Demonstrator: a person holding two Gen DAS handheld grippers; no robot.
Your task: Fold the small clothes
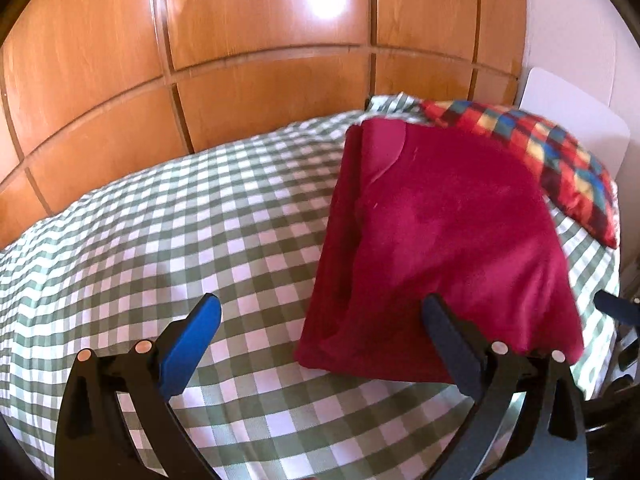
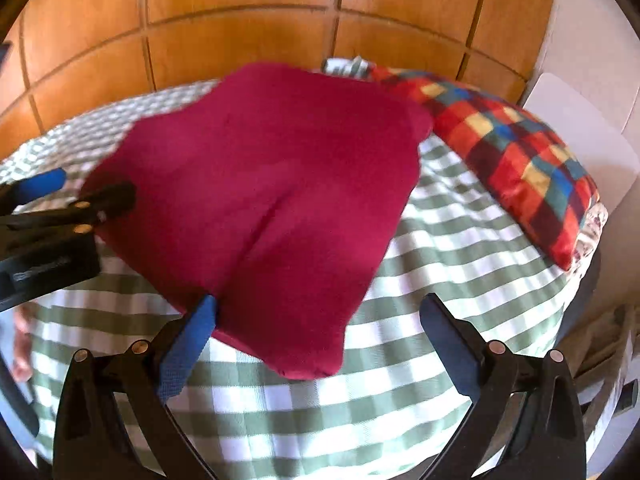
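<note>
Although a small pale label sits on the body of the left claw point(image 2: 80, 196) where it shows at 9 o'clock in the right wrist view, its print is too blurred to read, and no other writing or brand can be made out in either view.

Both claws stand spread wide with nothing between their fingers. From its own camera the left claw point(image 1: 320, 312) hovers over the checked bedspread point(image 1: 160, 220), its right finger in front of the near edge of the folded red garment point(image 1: 440, 232); whether it touches the cloth cannot be told. The right claw point(image 2: 320, 312) has its blue left finger just at the garment's near edge, and contact there is also unclear.

That garment lies flat on the bed, toward 1 o'clock in the left view and around the centre to 11 o'clock in the right view, with a multicoloured checked pillow point(image 2: 520, 160) beside it at 2 o'clock.

Only the left view shows the layered fold along the garment's left side. Only the right view shows the other claw's body, part of a person's hand point(image 2: 22, 340) at 8 o'clock, and the garment's rounded near corner. Both show the wooden panelled wall point(image 1: 240, 60) at 12 o'clock.
</note>
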